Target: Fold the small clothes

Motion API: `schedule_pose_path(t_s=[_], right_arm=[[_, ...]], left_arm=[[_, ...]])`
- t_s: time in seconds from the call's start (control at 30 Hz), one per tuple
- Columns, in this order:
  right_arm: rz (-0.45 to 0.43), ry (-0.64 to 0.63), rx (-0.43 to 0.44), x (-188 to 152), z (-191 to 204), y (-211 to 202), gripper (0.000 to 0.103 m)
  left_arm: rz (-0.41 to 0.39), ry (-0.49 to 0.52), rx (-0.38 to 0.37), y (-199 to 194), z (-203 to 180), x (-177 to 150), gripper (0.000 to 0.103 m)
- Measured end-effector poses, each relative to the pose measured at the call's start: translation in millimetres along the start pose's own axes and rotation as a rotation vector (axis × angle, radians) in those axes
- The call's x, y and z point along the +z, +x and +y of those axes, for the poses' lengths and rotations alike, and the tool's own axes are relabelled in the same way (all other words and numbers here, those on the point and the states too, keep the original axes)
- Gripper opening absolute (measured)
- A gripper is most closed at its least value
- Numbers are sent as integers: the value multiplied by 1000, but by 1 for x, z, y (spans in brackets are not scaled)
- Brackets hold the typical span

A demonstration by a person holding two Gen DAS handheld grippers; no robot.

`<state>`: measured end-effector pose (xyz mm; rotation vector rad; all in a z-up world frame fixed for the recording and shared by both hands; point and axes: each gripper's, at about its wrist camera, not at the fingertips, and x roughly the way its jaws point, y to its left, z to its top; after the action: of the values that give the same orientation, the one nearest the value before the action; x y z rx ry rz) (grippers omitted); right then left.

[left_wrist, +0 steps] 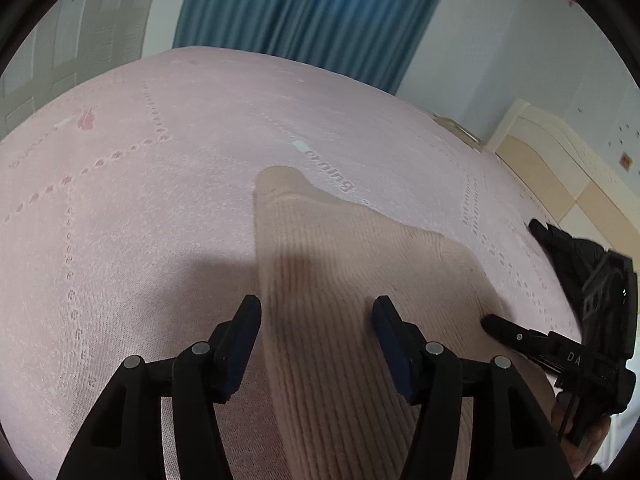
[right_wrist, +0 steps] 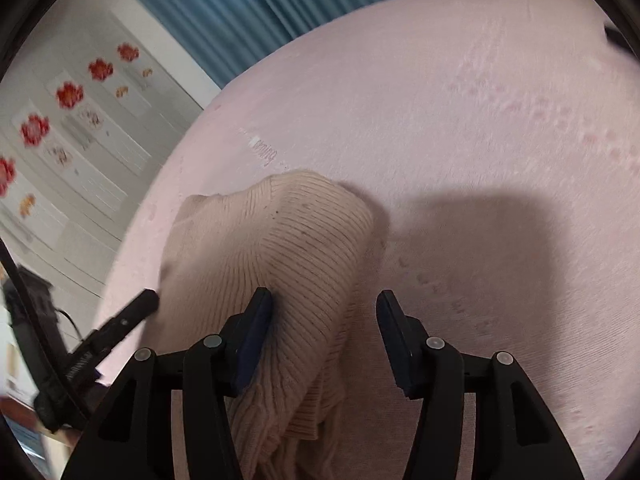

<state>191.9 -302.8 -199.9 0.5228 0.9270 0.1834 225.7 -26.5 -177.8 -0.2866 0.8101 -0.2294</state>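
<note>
A beige ribbed knit garment (left_wrist: 344, 264) lies partly folded on the pink bedspread (left_wrist: 160, 200). My left gripper (left_wrist: 316, 312) is open, its jaws spread over the garment's left part, with fabric passing between them. In the right wrist view the same garment (right_wrist: 280, 240) is bunched, its ribbed hem hanging low. My right gripper (right_wrist: 324, 308) is open above the garment's right edge, its left finger (right_wrist: 256, 320) against the fabric. The right gripper also shows at the right of the left wrist view (left_wrist: 500, 326); the left gripper shows at the left of the right wrist view (right_wrist: 140, 304).
The pink bedspread (right_wrist: 480, 120) has dotted lines and printed lettering (left_wrist: 332, 172). A blue curtain (left_wrist: 304, 8) hangs behind the bed. A cream headboard (left_wrist: 560, 168) is at right. A white wardrobe with red flower stickers (right_wrist: 68, 96) stands beyond the bed's left edge.
</note>
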Motion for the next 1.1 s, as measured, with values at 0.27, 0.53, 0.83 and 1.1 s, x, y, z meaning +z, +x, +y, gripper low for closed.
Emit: schedule_pose_path(t_s=[0.27, 0.53, 0.83, 1.1], right_arm=[[-96, -18, 149, 4, 1, -23, 10], [-92, -265, -233, -11, 42, -2, 11], [-90, -245, -197, -10, 37, -20, 31], [17, -84, 75, -28, 13, -33, 39]], left_arm=[[-18, 15, -3, -1, -2, -1, 58], [-18, 13, 8, 0, 1, -1, 60], [-19, 18, 25, 2, 1, -3, 62], [-32, 17, 37, 1, 2, -3, 63]])
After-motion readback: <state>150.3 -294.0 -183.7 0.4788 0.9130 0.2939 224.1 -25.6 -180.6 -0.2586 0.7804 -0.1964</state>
